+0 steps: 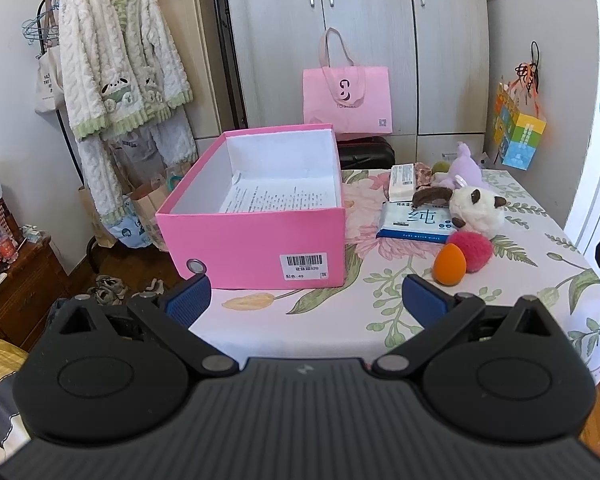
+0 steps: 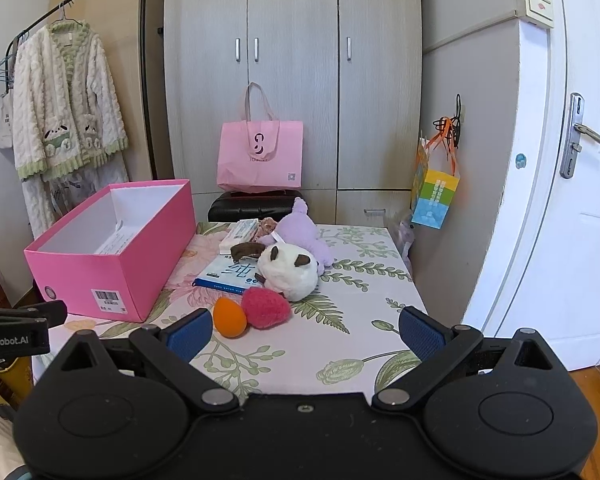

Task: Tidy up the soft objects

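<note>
A: Where are the soft things?

B: Heaped at about two o'clock from the pink box (image 1: 256, 216) on the floral surface (image 2: 340, 344): orange sponge (image 2: 229, 317) touching a pink pom-pom (image 2: 266, 307), a white plush (image 2: 290, 271) behind, a purple plush (image 2: 300, 232) beyond.

A: And the box?

B: Open, only paper inside.

A: Fingers?

B: Left gripper (image 1: 306, 300) and right gripper (image 2: 305, 330) both spread wide, holding nothing.

Grey wardrobe (image 2: 292, 80) fills the frame centre. White door (image 2: 572, 200) stands at right. Clothes rack (image 2: 80, 0) occupies the upper left.
</note>
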`<state>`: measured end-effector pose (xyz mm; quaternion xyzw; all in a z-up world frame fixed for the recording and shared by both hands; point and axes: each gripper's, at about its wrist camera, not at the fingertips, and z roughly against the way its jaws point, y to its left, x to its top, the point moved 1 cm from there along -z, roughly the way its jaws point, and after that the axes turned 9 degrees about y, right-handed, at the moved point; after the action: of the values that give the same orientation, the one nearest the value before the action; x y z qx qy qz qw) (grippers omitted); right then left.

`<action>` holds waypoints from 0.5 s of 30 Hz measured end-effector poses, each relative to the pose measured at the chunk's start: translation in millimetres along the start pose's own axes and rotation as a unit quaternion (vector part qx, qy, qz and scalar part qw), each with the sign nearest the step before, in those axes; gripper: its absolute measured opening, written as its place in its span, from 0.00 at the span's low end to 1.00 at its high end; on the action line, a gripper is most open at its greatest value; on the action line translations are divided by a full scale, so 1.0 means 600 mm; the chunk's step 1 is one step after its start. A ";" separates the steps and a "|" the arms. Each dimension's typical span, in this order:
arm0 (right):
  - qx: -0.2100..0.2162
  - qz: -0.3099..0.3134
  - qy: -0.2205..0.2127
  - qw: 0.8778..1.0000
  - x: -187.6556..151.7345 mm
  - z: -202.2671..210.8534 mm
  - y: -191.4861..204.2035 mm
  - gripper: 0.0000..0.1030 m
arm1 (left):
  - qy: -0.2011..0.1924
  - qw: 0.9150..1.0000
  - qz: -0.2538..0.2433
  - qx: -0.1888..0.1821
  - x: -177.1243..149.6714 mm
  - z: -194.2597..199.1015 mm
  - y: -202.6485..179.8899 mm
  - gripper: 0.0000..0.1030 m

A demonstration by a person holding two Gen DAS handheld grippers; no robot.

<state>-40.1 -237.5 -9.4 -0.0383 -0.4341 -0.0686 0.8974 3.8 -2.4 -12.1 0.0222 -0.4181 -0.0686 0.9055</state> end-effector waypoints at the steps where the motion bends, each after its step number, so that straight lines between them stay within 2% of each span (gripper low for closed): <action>1: 0.001 0.001 0.000 1.000 -0.001 0.000 -0.001 0.98 | 0.000 1.000 0.000 -0.002 0.000 0.000 0.000 1.00; 15: 0.004 0.008 0.017 1.000 -0.009 -0.008 -0.001 0.98 | 0.003 1.000 -0.002 -0.002 -0.005 -0.008 0.001 1.00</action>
<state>-39.9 -238.1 -16.6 -0.0370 -0.4186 -0.0607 0.9054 5.8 -1.5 -17.3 0.0214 -0.4156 -0.0716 0.9065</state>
